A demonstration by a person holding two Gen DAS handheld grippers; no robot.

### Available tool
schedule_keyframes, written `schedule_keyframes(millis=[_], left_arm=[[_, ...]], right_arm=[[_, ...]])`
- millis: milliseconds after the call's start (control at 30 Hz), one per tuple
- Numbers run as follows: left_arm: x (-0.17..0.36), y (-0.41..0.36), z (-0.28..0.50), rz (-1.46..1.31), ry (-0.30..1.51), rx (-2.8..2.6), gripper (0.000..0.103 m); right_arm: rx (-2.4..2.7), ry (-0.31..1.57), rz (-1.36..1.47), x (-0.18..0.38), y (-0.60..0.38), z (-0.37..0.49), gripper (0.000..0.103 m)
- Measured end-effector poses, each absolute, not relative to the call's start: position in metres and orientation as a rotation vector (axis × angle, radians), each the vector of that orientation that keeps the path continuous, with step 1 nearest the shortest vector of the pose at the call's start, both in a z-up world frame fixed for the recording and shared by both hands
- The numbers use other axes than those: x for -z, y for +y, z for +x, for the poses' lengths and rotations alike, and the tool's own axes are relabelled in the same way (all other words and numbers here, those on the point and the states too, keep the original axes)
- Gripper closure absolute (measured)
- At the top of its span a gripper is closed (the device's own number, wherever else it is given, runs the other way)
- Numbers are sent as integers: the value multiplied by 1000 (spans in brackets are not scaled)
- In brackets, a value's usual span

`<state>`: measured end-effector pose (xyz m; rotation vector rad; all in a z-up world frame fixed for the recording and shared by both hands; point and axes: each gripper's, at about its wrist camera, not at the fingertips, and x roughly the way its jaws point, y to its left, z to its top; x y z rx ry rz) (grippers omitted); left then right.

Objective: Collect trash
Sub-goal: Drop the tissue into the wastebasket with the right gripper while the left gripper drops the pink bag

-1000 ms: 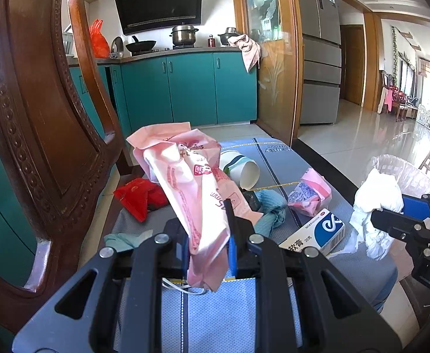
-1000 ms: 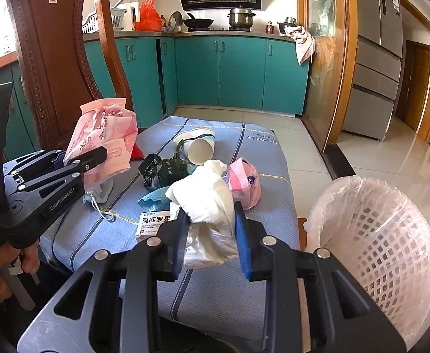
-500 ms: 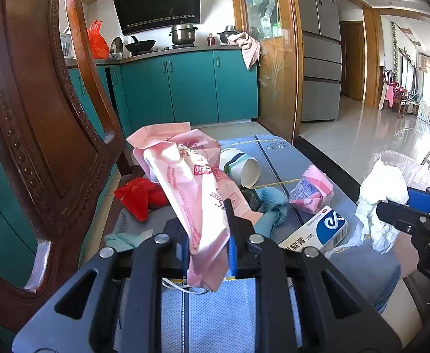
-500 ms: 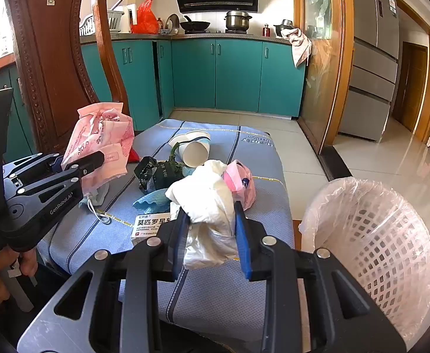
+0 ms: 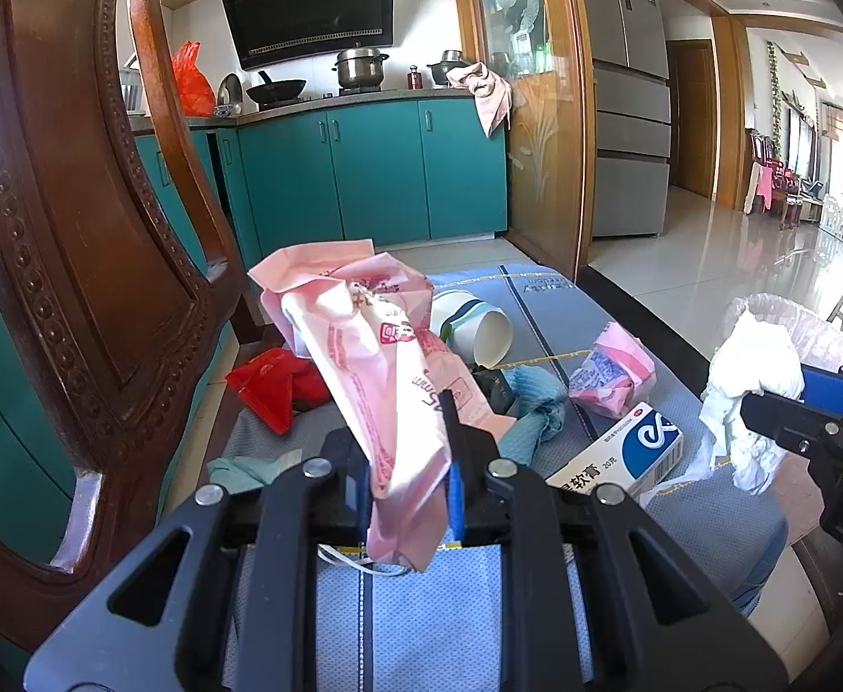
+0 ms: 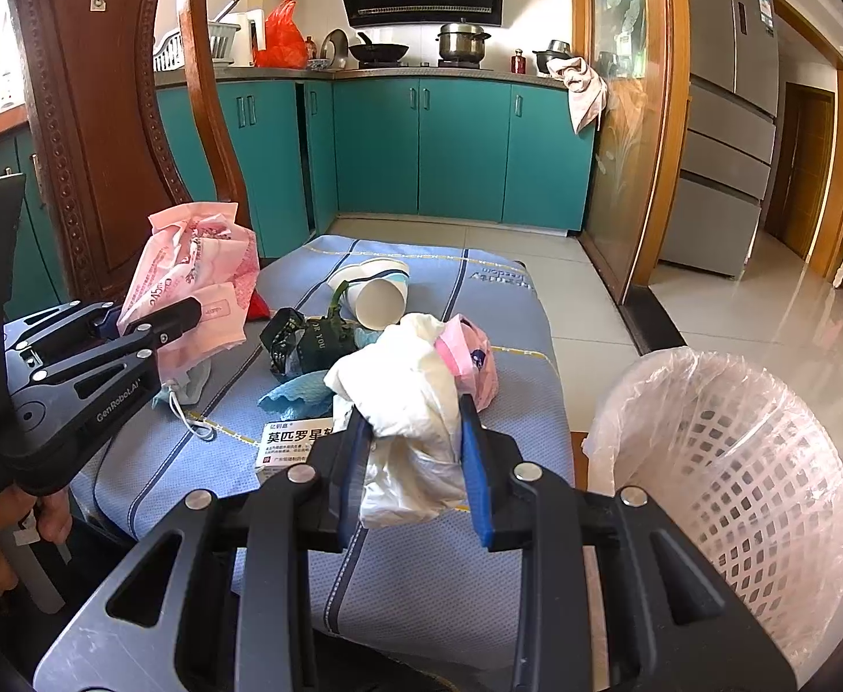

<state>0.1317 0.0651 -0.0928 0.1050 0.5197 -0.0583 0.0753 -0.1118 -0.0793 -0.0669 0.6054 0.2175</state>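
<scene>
My left gripper (image 5: 407,464) is shut on a pink plastic bag (image 5: 375,357) and holds it above the blue cushioned seat (image 5: 542,311); it shows in the right wrist view (image 6: 191,288). My right gripper (image 6: 416,461) is shut on a crumpled white tissue wad (image 6: 410,392), held over the seat's near edge left of the white lined basket (image 6: 733,455). The tissue also shows in the left wrist view (image 5: 750,380). On the seat lie a paper cup (image 6: 378,294), a pink wrapper (image 6: 473,357), a blue cloth (image 6: 297,392), a medicine box (image 5: 623,455), dark packaging (image 6: 300,340).
A carved wooden chair back (image 5: 75,230) stands at the left. A red packet (image 5: 274,383) and a face mask (image 6: 182,389) lie at the seat's left side. Teal kitchen cabinets (image 6: 421,150) and a fridge (image 6: 727,115) stand behind, tiled floor to the right.
My right gripper with the tissue has moved slightly right and up, toward the basket. The left gripper holds still with the pink bag.
</scene>
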Motion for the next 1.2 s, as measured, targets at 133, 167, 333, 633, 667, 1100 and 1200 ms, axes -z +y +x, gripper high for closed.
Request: schedule_keyframes(millis=[133,167,333,633,667,1100,1200], left_arm=[[91,67,129,96,503,61,83],[90,67,127,92,490,64,83],[90,60,124,122,463,79,83],[90,45,120,173,422,93,83],[91,41,119,192,415,99,83],[68,-95,105,235,381,521,83],[71,-128,108,233,416,645,83]], right_arm=[[-209,586,-58,75,-115,73,73],[-205,578,-55,73,-117,73,73],[-171,528,-18,58,-138,67,73],[-17,455,101,46,-229,45,73],[4,453,113,48,-241,44,73],[165,494,251,81,-336,27,73],[192,501,242,82,-349,24,73]])
